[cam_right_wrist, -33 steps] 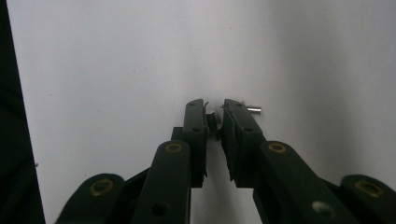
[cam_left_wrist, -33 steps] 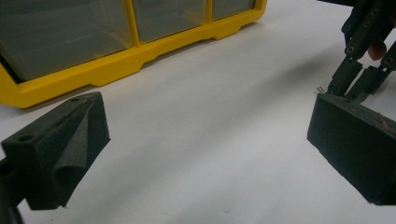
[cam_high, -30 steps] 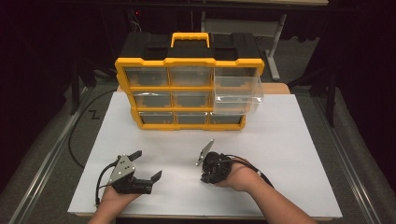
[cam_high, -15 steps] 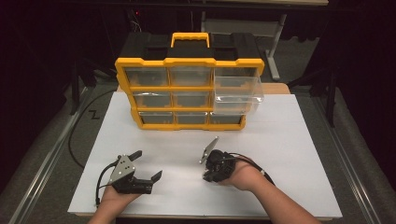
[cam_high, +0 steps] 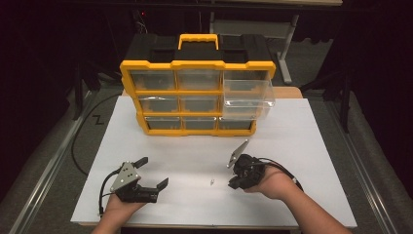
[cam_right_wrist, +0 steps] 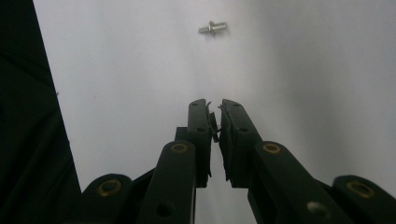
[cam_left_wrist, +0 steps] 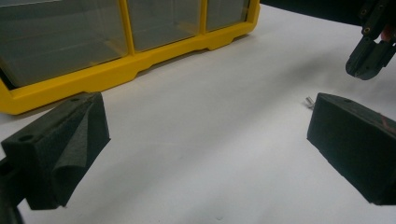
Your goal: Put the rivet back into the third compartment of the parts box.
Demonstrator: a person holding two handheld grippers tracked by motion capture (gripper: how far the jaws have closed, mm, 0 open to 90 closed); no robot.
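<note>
White board (cam_high: 311,146) covers the table in the high view and carries all the items.

Organizer (cam_high: 197,92): a yellow-framed case with a black top and yellow handle, standing in the upper centre of the frame. It has three rows of clear drawers. One drawer (cam_high: 248,95), at the right end, is pulled out toward the person; the others sit flush.

Pin (cam_high: 212,183): a small metal part lying loose on the board, in the lower centre of the high view, between the two grippers and touching neither. In the right gripper view it lies at the upper centre (cam_right_wrist: 212,29), well ahead of the jaw tips. In the left gripper view it shows as a small glint (cam_left_wrist: 308,101) at the right of the frame, just beside the right-hand jaw.

Left gripper (cam_high: 152,171): held at the lower left of the high view, low over the board. Jaws released and spread wide, with nothing between them; the left gripper view confirms bare board between the two pads.

Right gripper (cam_high: 233,184): held at the lower right of centre, tips pointing toward the pin. Jaws clenched together with only a thin slit between the pads, grasping nothing. Its tips also appear at the upper right of the left gripper view (cam_left_wrist: 369,60).
</note>
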